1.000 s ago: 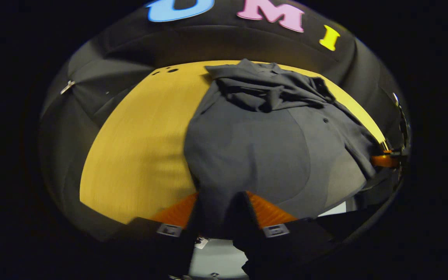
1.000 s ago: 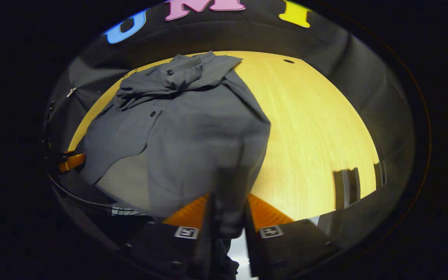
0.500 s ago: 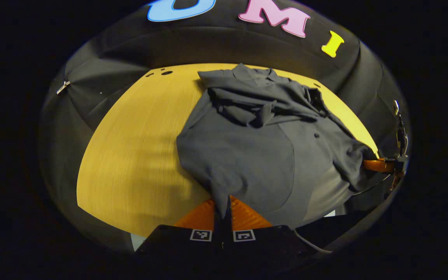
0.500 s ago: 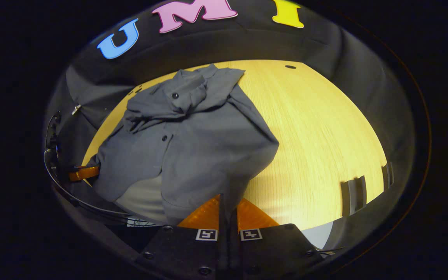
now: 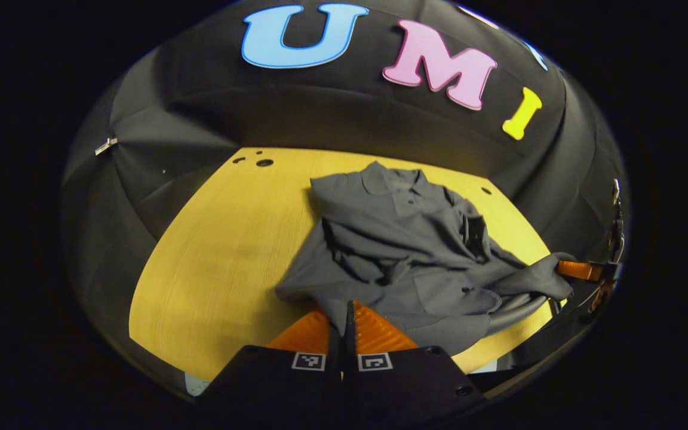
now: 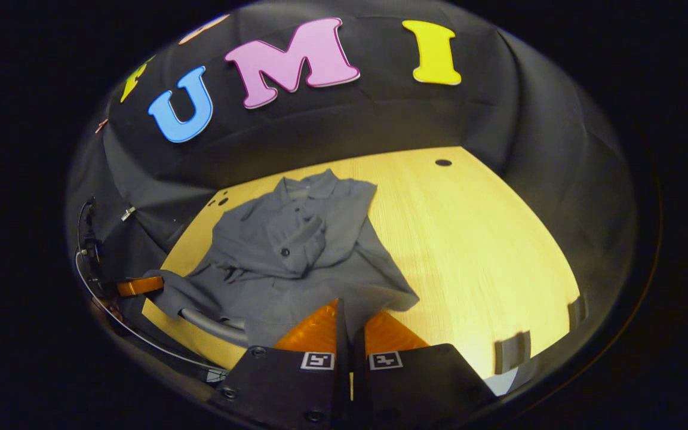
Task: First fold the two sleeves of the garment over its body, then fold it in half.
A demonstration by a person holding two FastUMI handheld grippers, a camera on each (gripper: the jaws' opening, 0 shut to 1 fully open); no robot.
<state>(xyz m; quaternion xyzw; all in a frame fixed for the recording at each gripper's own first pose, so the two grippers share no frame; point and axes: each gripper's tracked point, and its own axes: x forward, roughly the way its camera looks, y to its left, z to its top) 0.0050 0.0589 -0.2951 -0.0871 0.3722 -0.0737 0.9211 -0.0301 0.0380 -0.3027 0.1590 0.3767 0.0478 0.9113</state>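
A dark grey button shirt lies on the yellow wooden table, collar at the far end, both sleeves bunched across its chest. My left gripper is shut on the near hem corner, and the cloth rises straight from between its fingers. At the far right edge of the left gripper view, the right gripper pinches the other hem corner. In the right gripper view, the shirt stretches away from my right gripper, which is shut on the hem. The left gripper holds its corner at the left, the lifted hem sagging between both.
The table lies bare to the right of the shirt, with a round hole near its far edge. Further holes sit at the far left corner. Grey brackets stand at the near right edge. A cable hangs at the left.
Both grippers, shut on the hem corners, have carried the shirt's lower half up and forward toward the collar. The visible body has shortened and the hem now hangs above it.
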